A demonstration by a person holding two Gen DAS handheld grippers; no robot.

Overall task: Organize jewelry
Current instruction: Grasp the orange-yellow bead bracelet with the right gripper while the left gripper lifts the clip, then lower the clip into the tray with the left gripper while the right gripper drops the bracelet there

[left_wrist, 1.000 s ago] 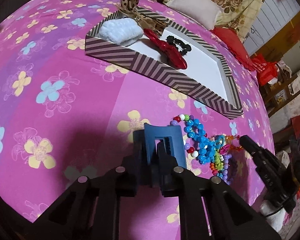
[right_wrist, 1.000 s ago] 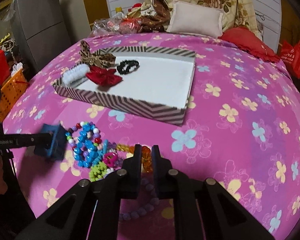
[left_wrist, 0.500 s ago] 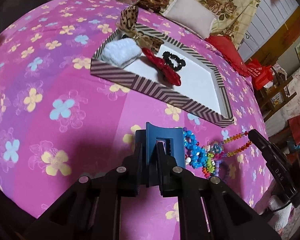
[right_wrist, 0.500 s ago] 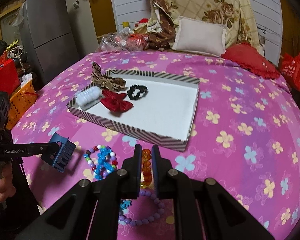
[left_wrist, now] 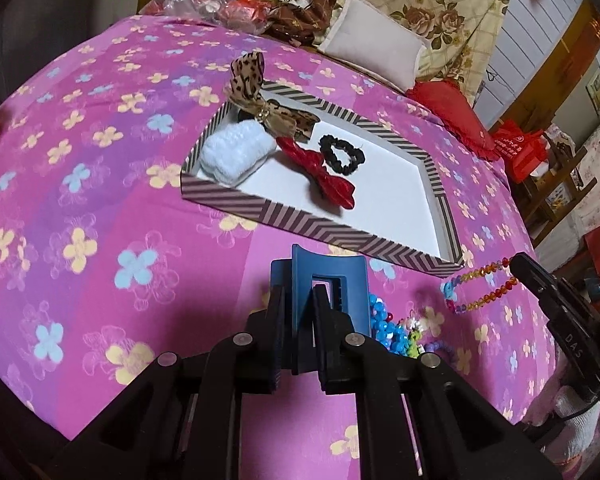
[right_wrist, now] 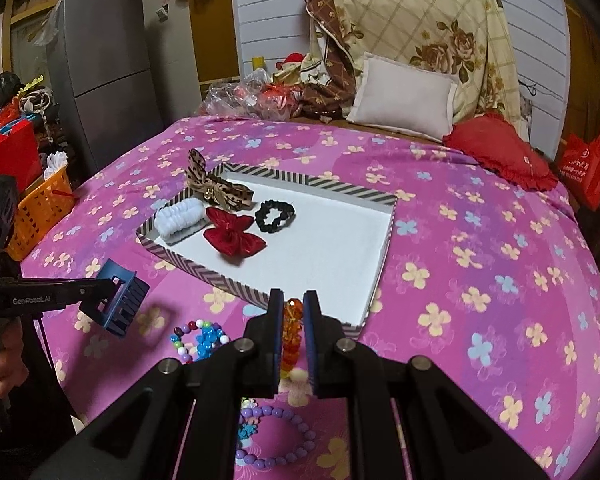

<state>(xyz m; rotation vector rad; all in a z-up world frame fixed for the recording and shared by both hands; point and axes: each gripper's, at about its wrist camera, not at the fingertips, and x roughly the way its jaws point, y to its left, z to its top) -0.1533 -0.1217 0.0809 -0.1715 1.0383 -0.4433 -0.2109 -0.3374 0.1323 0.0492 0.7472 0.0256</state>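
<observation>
My left gripper (left_wrist: 298, 292) is shut on a blue hair claw clip (left_wrist: 340, 280), held above the pink floral bedspread; the same clip (right_wrist: 120, 304) shows in the right wrist view. My right gripper (right_wrist: 293, 304) is shut on an orange-and-yellow bead bracelet (right_wrist: 290, 332), which hangs from its tip (left_wrist: 480, 284). Ahead lies a striped tray (left_wrist: 332, 236) with white floor, holding a white scrunchie (left_wrist: 236, 156), leopard bow (left_wrist: 268, 108), red bow (left_wrist: 324, 176) and black scrunchie (left_wrist: 342, 156). Blue beads (right_wrist: 208, 338) and a purple bracelet (right_wrist: 276, 436) stay on the bed.
Pillows and a red cushion (right_wrist: 504, 152) line the bed's far end, beside plastic-wrapped items (right_wrist: 252, 96). An orange basket (right_wrist: 40, 212) and a grey fridge (right_wrist: 104, 64) stand left of the bed. A person's hand (right_wrist: 4, 360) grips the left tool.
Both grippers have risen from the bed. The blue clip and the orange bracelet came up with them, leaving the bead pile below. The tray now looks further down and away.
</observation>
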